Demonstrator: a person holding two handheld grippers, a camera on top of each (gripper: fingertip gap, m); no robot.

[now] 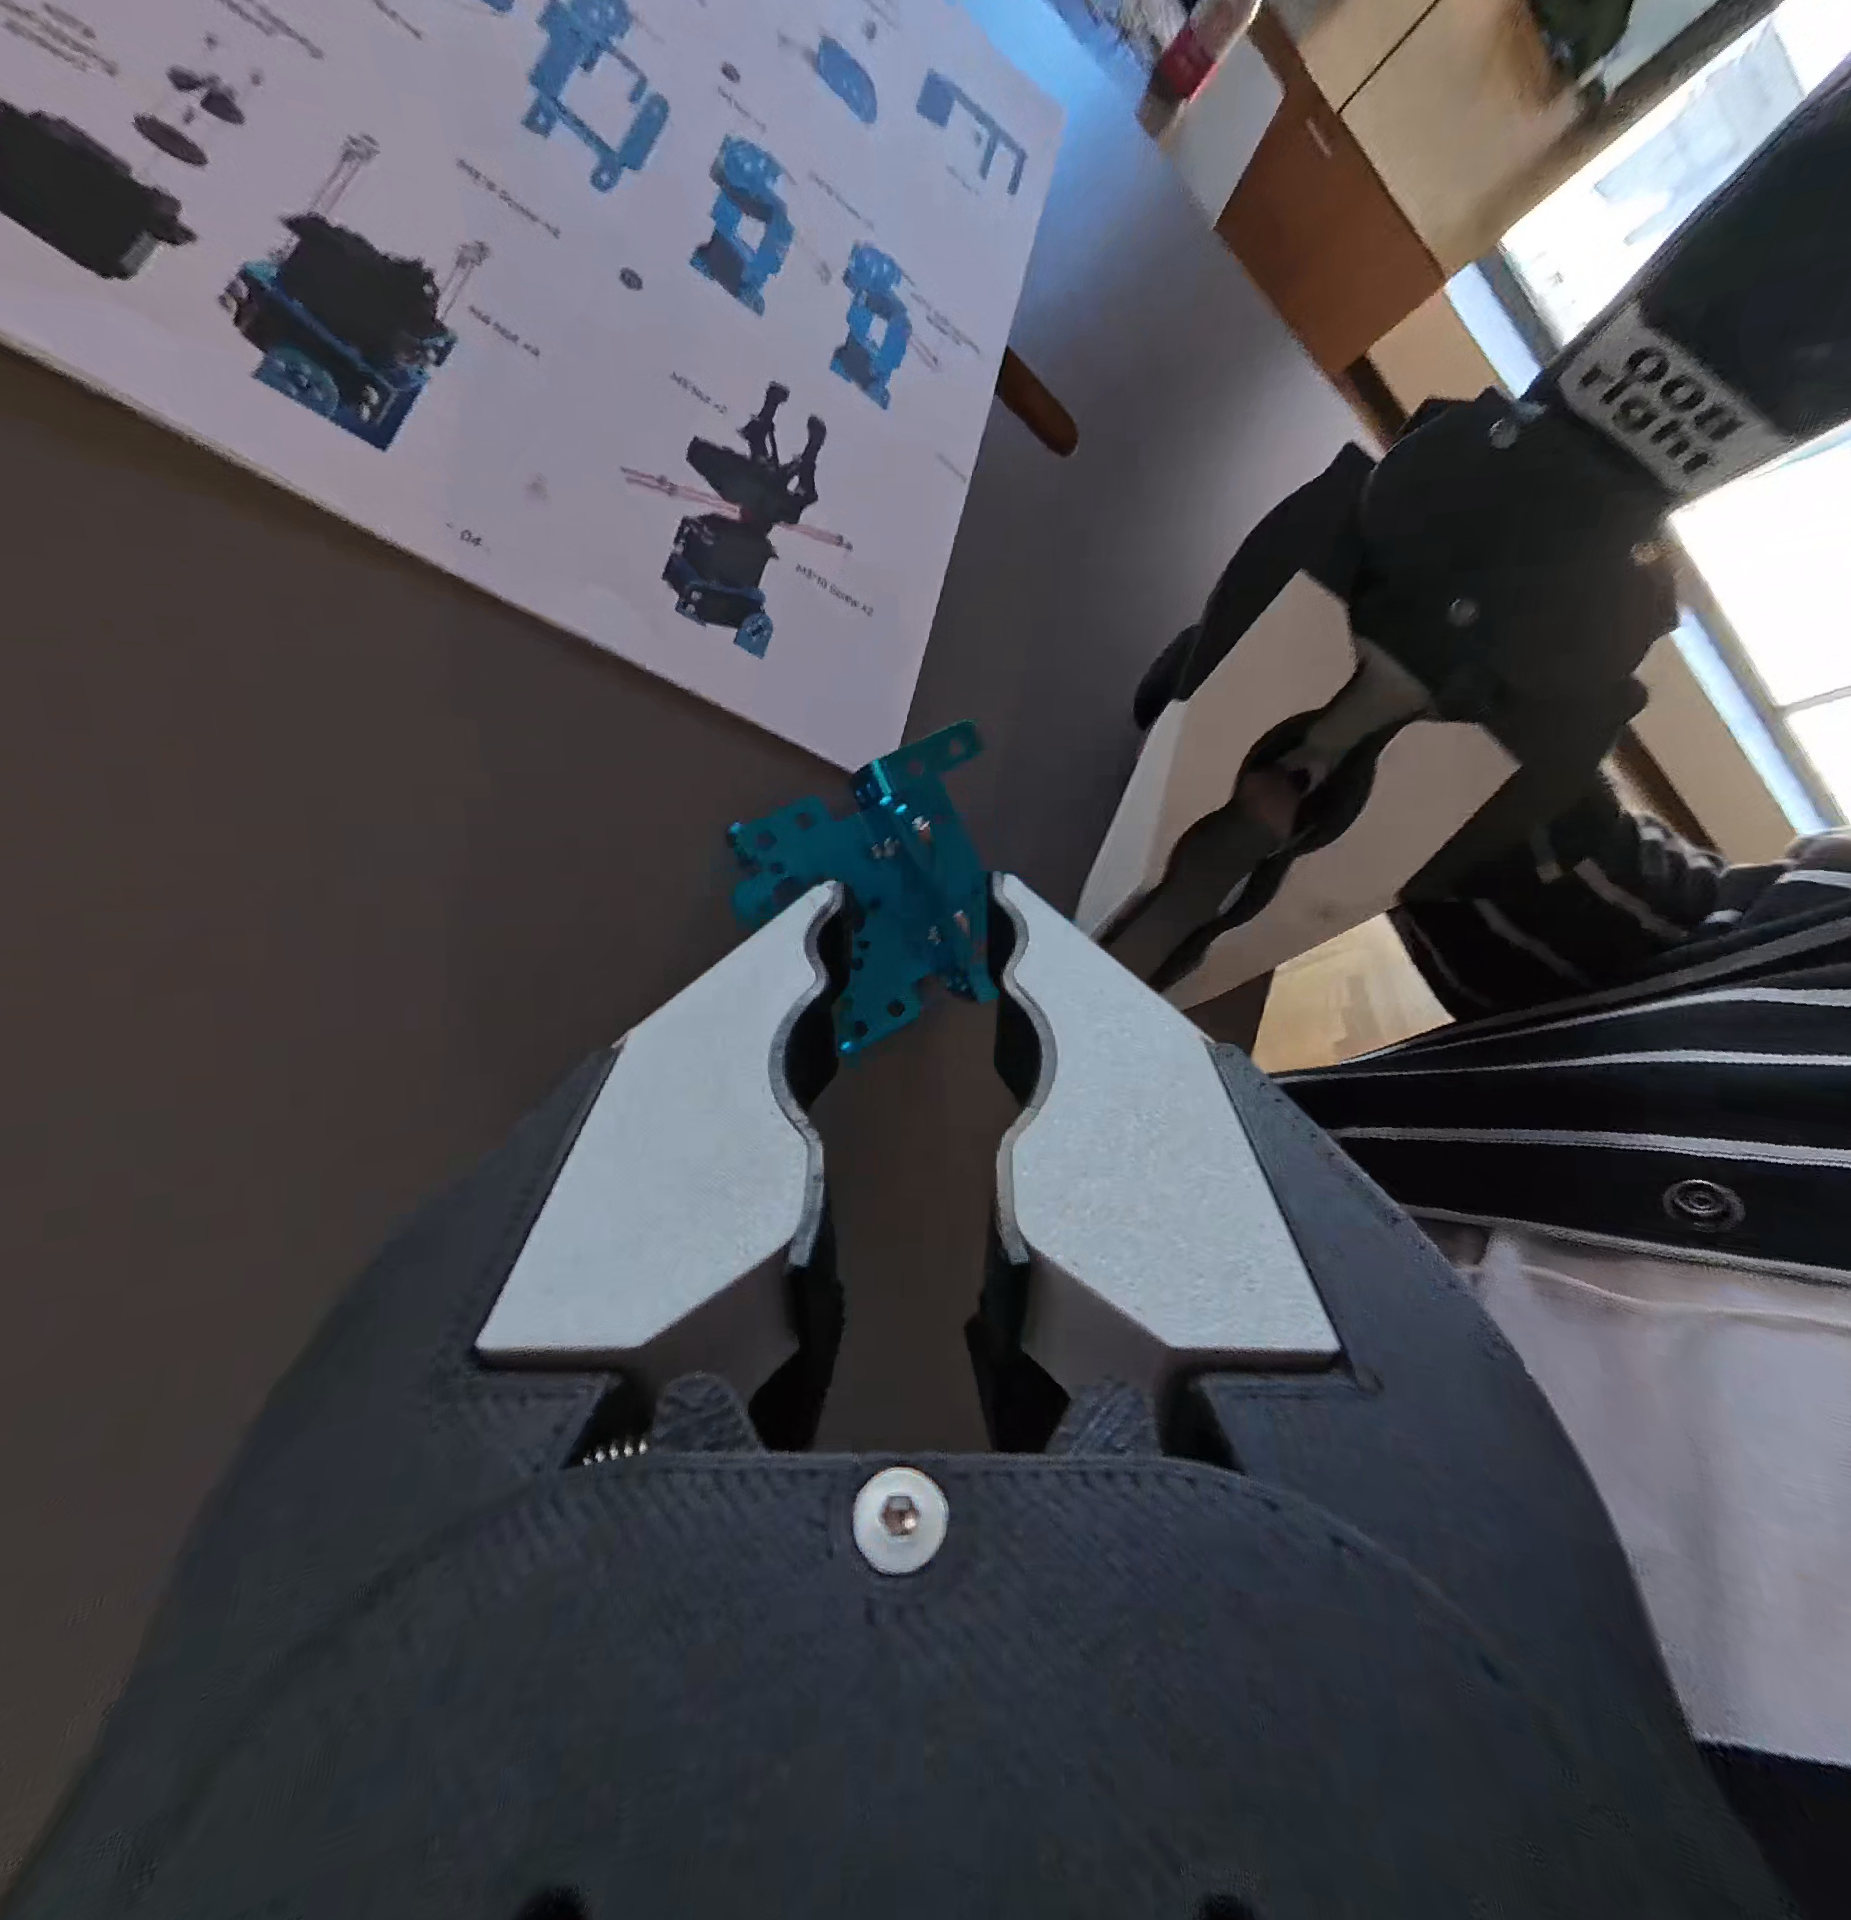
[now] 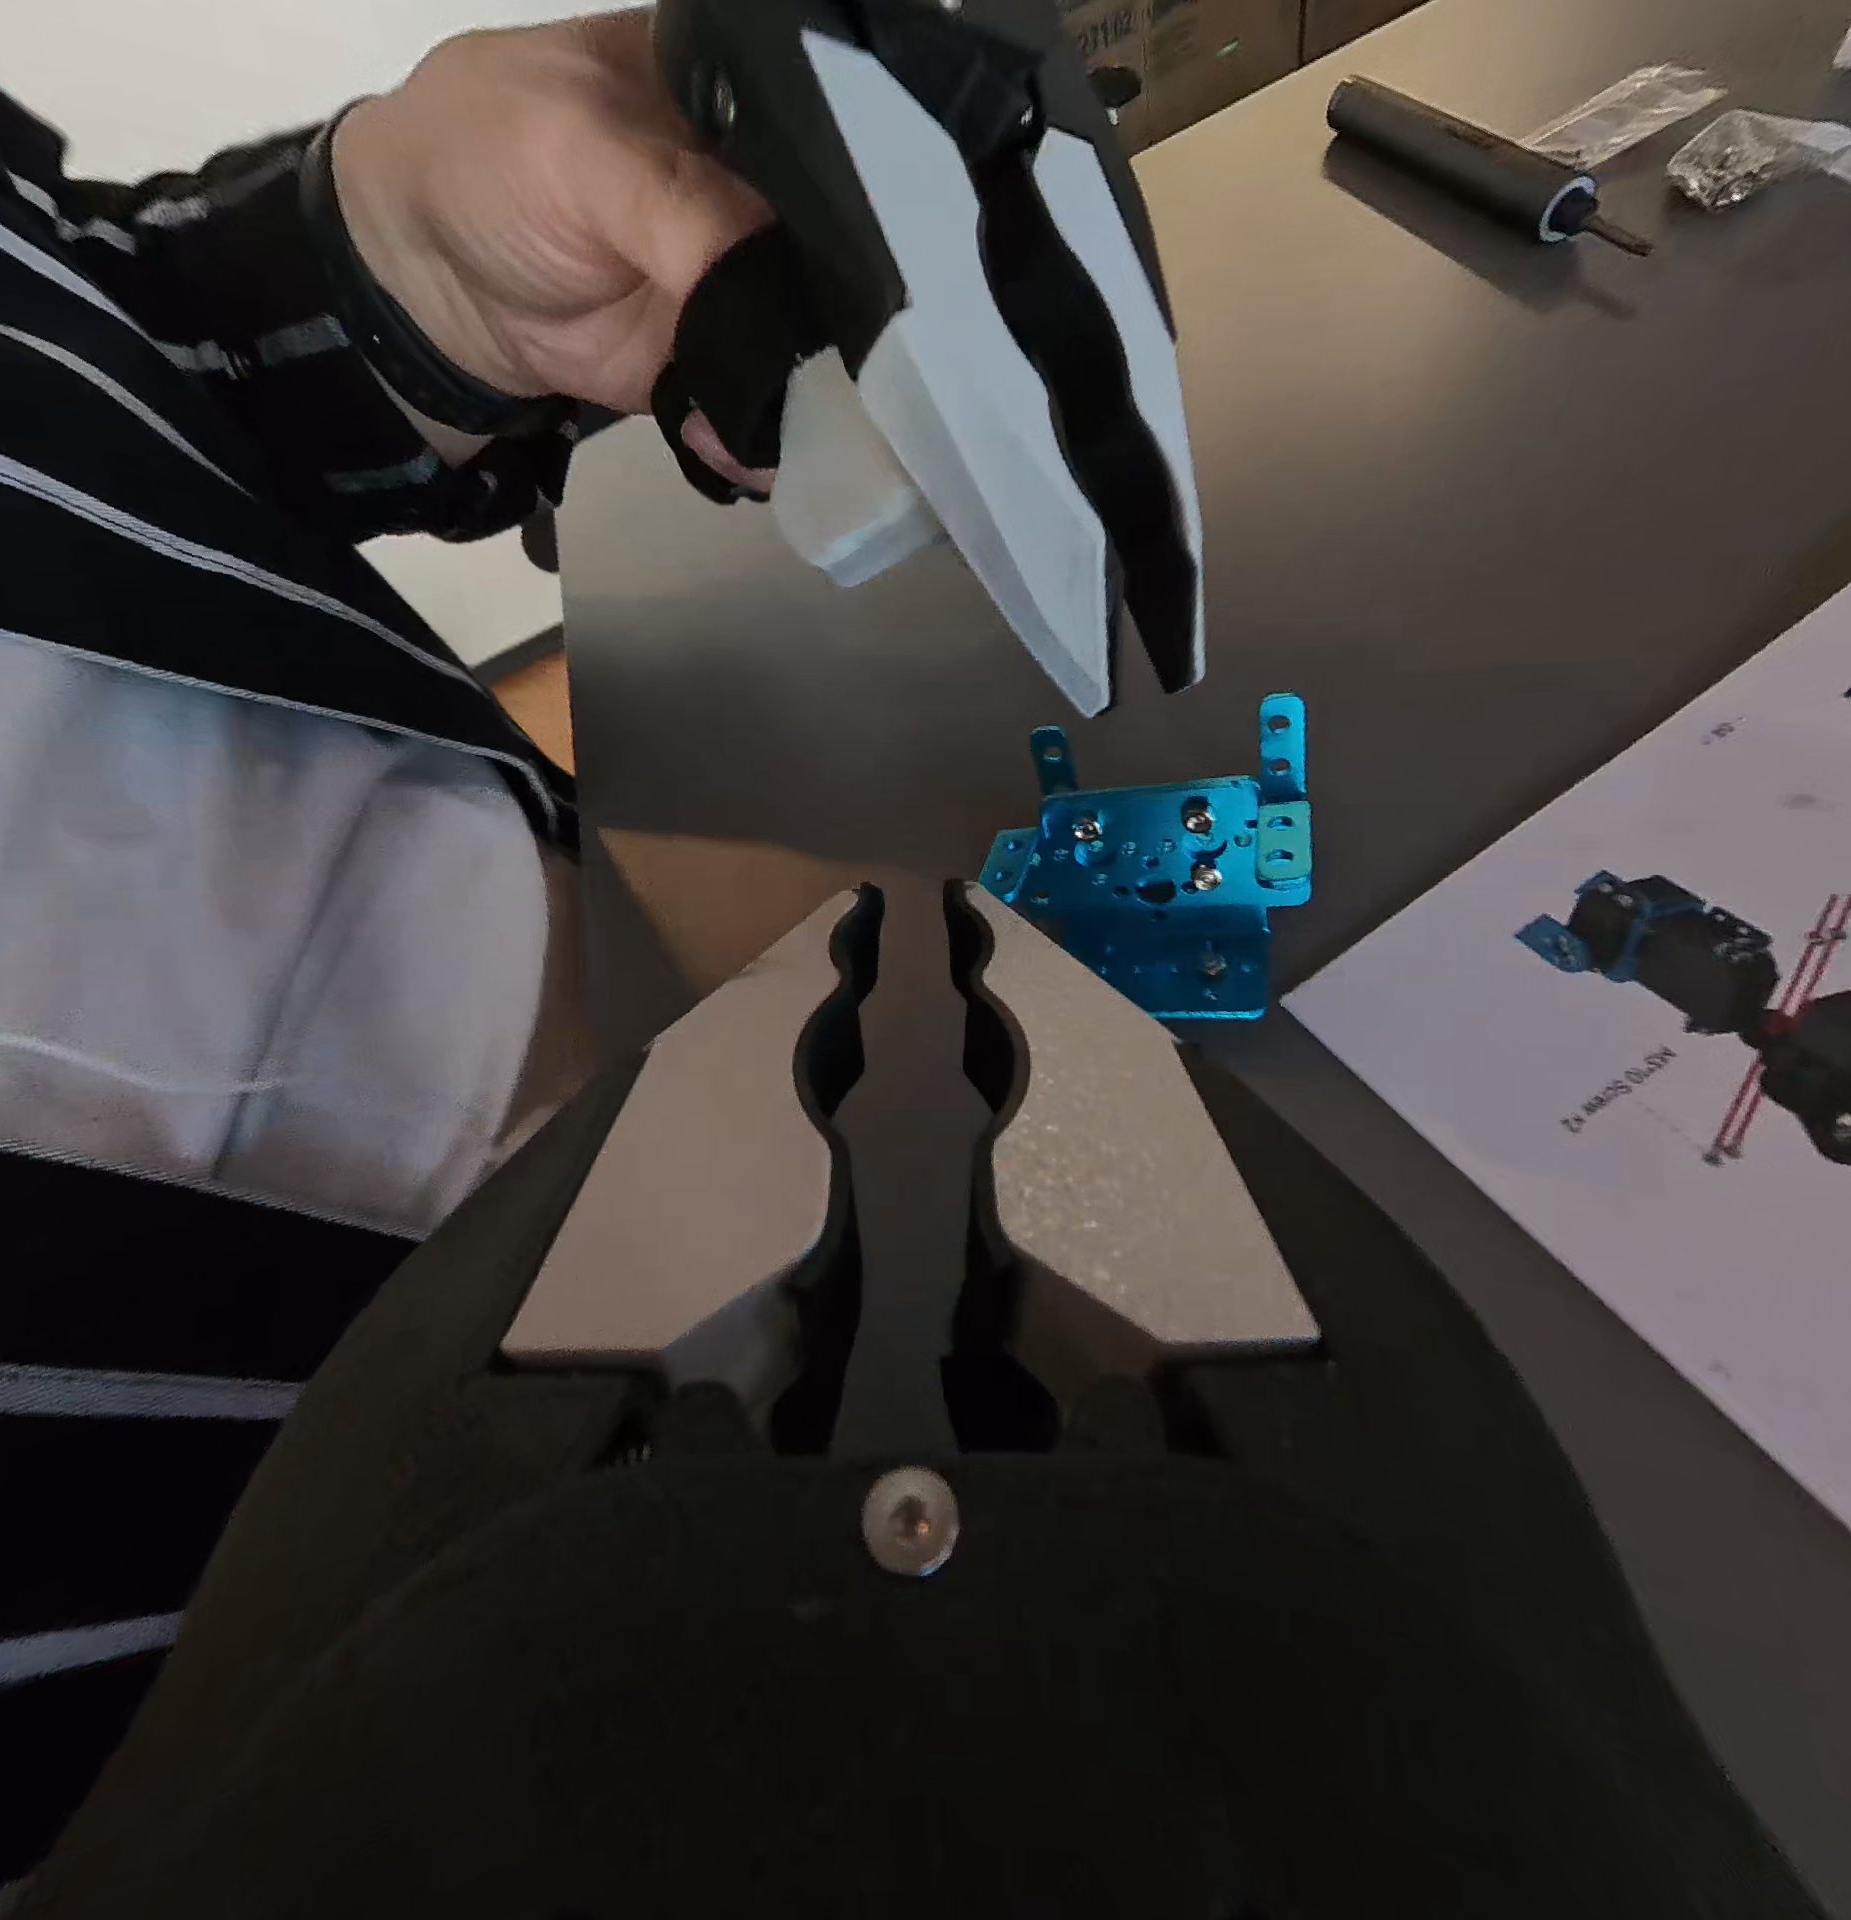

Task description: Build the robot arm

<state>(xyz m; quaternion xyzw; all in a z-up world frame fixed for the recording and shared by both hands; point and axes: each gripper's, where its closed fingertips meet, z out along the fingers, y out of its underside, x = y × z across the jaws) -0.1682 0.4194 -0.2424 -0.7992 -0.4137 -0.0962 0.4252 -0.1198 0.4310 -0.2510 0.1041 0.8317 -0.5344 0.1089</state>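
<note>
Left wrist view: blue bracket just past parted tips

Left wrist view looks along the left gripper (image 1: 916, 894), whose fingers stand moderately apart with nothing pinched between them. The blue metal bracket assembly (image 1: 900, 904) shows in the gap just beyond the tips. From the right wrist view those same tips hang just above the bracket (image 2: 1160, 883), close to it but apart from it.

The right gripper (image 2: 908, 894) is open only by a narrow slit and holds nothing. The bracket lies just ahead of its tips and to their right, untouched. It appears to rest on the dark table (image 2: 1420, 416), several screws already seated in its plates.

A printed assembly sheet (image 2: 1575, 1143) lies right of the right gripper, its corner just beside the bracket. Far ahead and to the right sit a dark cylindrical tool (image 2: 1461, 156) and clear bags of small hardware (image 2: 1752, 156). A person's hand (image 2: 547, 229) grips the left gripper's handle.
</note>
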